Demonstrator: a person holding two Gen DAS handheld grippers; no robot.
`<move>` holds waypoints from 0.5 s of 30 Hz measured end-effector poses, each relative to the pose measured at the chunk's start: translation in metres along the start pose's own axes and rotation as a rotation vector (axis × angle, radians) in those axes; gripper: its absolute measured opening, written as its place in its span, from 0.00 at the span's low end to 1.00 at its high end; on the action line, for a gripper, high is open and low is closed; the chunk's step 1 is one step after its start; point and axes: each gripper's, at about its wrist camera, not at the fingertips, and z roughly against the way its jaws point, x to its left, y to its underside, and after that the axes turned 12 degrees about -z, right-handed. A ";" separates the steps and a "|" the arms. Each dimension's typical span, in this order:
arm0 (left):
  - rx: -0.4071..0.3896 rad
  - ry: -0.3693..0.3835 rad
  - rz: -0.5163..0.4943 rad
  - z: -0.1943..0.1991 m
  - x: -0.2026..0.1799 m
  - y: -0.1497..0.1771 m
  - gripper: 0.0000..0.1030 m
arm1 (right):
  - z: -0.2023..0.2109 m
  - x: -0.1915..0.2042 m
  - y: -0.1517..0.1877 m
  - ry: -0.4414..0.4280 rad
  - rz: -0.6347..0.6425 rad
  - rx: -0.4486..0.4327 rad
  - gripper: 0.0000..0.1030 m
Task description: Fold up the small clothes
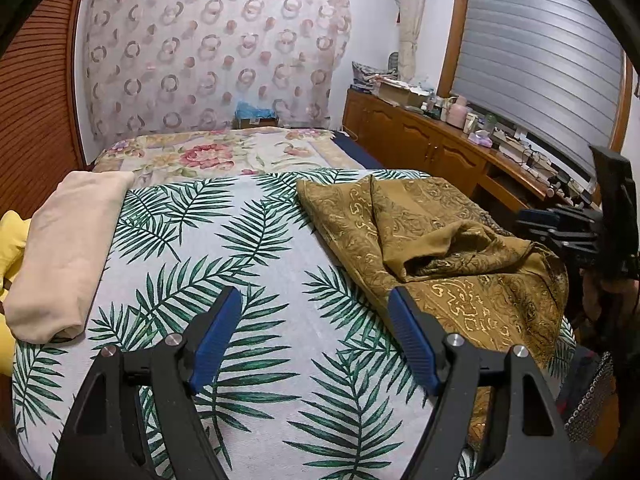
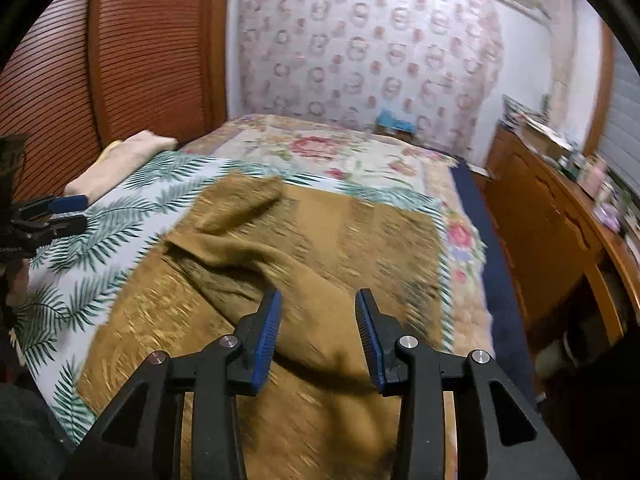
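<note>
A brown garment with gold patterning (image 1: pixel 440 248) lies rumpled on the right side of the palm-leaf sheet (image 1: pixel 240 248); it also shows in the right wrist view (image 2: pixel 312 248), spread out and blurred. My left gripper (image 1: pixel 316 300) is open and empty above the sheet, just left of the garment's near edge. My right gripper (image 2: pixel 318 300) is open and empty, hovering over the garment's middle. The right gripper shows at the right edge of the left wrist view (image 1: pixel 576 236). The left gripper shows at the left edge of the right wrist view (image 2: pixel 52 216).
A folded beige cloth (image 1: pixel 68 252) lies at the bed's left edge, with yellow fabric (image 1: pixel 12 248) beside it. A floral bedspread (image 1: pixel 224 152) covers the far bed. A wooden cabinet (image 1: pixel 432 140) with clutter runs along the right wall. A slatted wooden panel (image 2: pixel 132 60) stands left.
</note>
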 end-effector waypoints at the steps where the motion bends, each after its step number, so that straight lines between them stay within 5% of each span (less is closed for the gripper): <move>1: -0.001 0.000 0.001 0.000 0.000 0.000 0.75 | -0.008 0.003 -0.003 -0.011 0.012 0.005 0.38; 15: 0.008 -0.002 0.020 0.000 0.005 0.009 0.75 | -0.092 0.054 -0.025 -0.194 0.146 0.170 0.38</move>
